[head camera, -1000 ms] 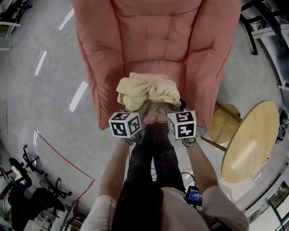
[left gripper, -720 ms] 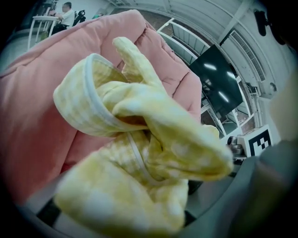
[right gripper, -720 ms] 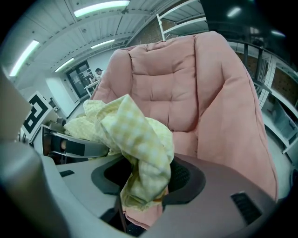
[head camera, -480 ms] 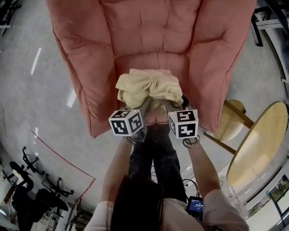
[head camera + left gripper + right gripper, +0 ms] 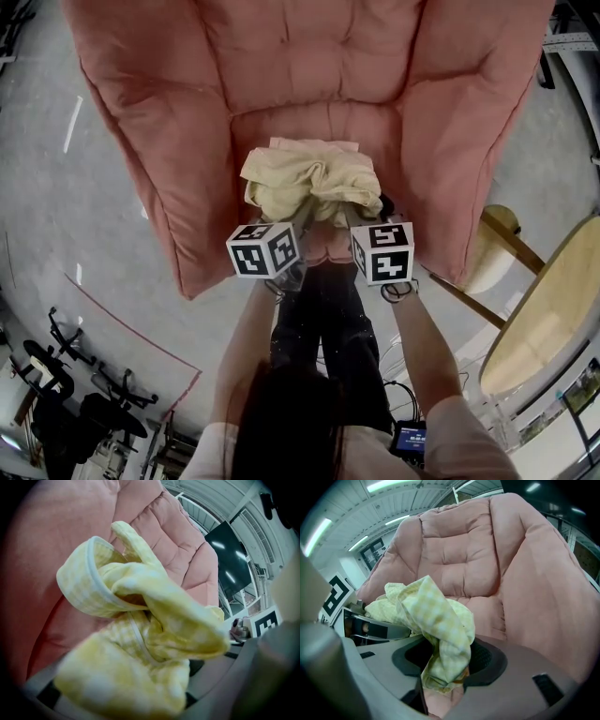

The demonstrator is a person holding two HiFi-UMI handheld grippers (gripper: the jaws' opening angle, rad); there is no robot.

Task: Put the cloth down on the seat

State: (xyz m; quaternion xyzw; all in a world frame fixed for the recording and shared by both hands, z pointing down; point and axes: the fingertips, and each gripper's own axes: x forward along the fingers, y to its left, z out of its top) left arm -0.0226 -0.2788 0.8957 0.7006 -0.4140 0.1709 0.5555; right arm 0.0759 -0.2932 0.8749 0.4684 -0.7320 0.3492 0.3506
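Grey floor (image 5: 56, 234) at left. Left gripper (image 5: 300, 220), topped by black-and-white square-marker cube (image 5: 262, 250), jaws clamped on pale yellow checked cloth (image 5: 309, 178). Cloth bunched between both grippers, over front of seat (image 5: 309, 122) of pink padded armchair (image 5: 150, 141); contact with seat unclear. Right gripper (image 5: 347, 217) likewise pinching cloth. Round light-wood table (image 5: 544, 309) far right.

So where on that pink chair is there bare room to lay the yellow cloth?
The seat is bare beyond the cloth, bordered by the armrests and backrest. Its front edge is crowded: left tongs and right tongs both grip the cloth there.
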